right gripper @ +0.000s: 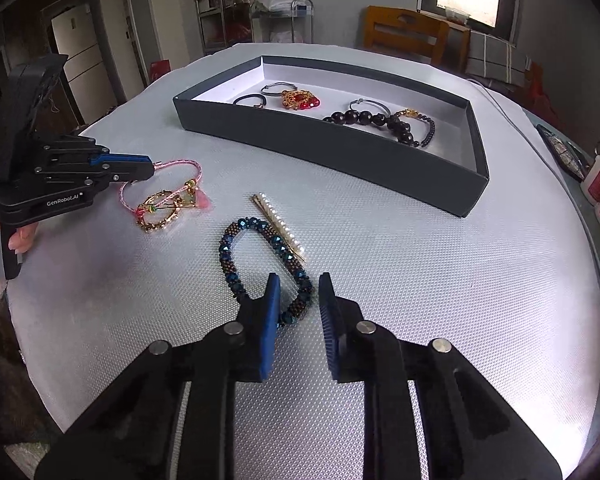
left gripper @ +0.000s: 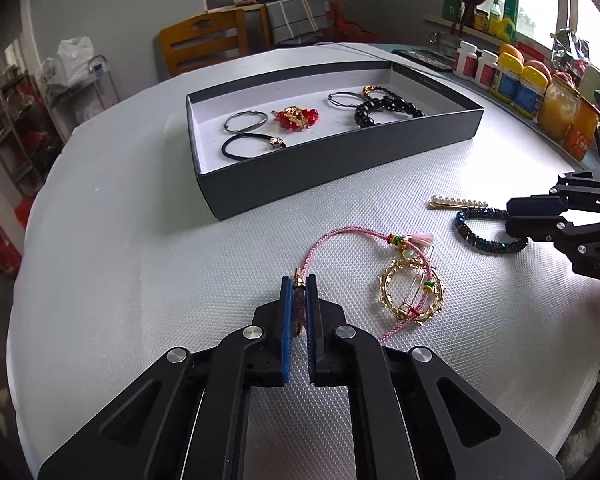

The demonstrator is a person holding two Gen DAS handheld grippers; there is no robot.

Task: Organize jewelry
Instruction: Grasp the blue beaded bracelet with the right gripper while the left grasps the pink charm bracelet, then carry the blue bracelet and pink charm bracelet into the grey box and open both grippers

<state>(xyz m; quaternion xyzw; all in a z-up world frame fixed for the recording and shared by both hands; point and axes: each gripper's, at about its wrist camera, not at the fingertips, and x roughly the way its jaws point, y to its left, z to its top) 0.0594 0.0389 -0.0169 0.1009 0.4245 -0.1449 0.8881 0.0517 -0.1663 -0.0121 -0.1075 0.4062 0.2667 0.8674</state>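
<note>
My left gripper point(left gripper: 299, 280) is shut on the gold-capped tassel end of a pink cord bracelet point(left gripper: 332, 236), low over the table; it also shows in the right wrist view point(right gripper: 150, 168). The cord point(right gripper: 180, 165) is tangled with a gold ring brooch point(left gripper: 412, 292). My right gripper point(right gripper: 299, 280) is open, its jaws straddling one side of a blue beaded bracelet point(right gripper: 228, 248) that lies on the table. A pearl hair clip point(right gripper: 280, 224) lies against that bracelet. The dark tray point(left gripper: 340, 168) holds several pieces: rings, a hair tie, a red ornament, black beads.
The round table has a white textured cover point(left gripper: 140, 264). Bottles and jars point(left gripper: 516, 84) line its right edge by the window. Wooden chairs point(left gripper: 204, 44) stand behind the table.
</note>
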